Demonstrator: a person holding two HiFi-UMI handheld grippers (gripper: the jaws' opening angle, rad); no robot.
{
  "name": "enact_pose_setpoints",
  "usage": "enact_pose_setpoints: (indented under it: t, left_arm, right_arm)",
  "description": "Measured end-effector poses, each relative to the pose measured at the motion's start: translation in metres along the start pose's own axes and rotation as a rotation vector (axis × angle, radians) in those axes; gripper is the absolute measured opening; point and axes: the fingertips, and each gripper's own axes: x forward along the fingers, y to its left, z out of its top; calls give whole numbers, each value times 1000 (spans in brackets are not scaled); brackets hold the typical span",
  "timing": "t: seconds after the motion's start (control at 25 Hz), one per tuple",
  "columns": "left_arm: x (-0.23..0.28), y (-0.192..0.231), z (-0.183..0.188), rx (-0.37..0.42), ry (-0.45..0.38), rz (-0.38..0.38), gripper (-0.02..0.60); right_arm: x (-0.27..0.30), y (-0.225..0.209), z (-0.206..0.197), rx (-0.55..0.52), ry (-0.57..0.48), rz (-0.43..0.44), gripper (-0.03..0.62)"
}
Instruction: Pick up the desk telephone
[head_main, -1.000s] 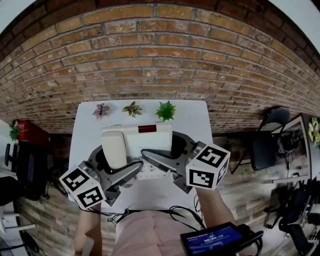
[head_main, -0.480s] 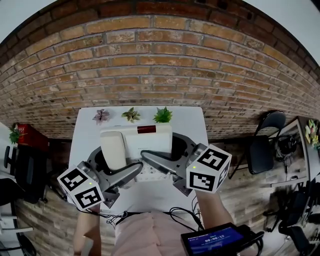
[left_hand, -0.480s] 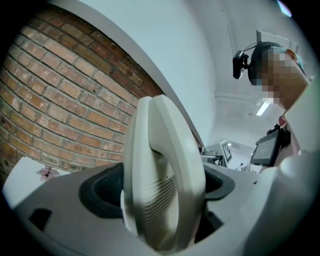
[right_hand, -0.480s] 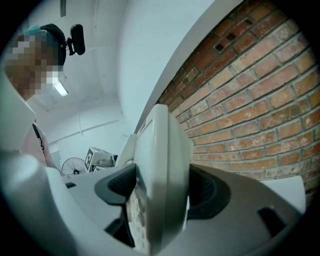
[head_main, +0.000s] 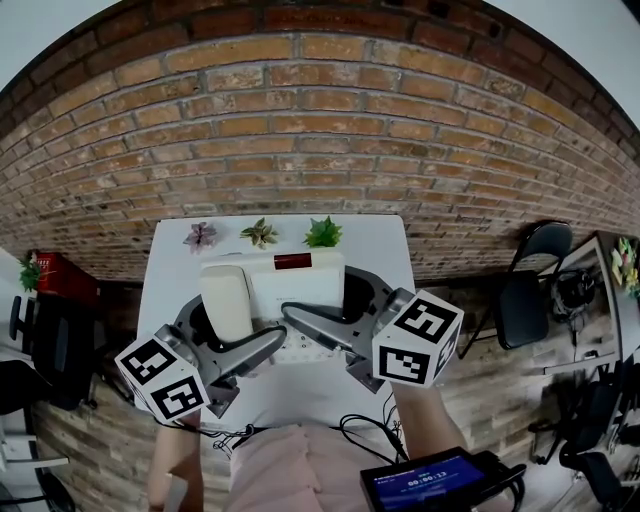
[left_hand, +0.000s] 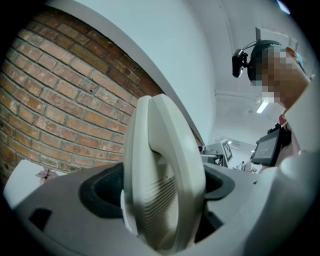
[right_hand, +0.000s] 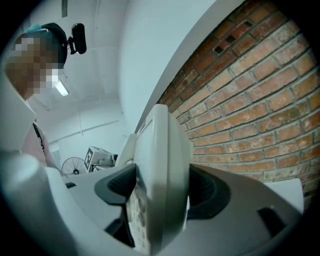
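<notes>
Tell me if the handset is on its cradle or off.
On: the handset lies in place along the left side of the desk telephone.

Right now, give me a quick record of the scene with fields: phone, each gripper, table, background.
phone: white, handset on its left side, held over the table
left gripper: shut on the phone, handset side
right gripper: shut on the phone, keypad side
table: white, three small plants along its far edge
background: brick wall
</notes>
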Motion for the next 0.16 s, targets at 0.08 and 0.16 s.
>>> enact_pose_setpoints:
  t: [0.08,0.16]
  left_arm:
    - [2,0,0,1,2,1,459]
    - [4,0,0,3,5,2,459]
  right_arm:
    - [-1,-1,0,-2,2,0,308]
    - [-2,-3,1,-3,3,0,308]
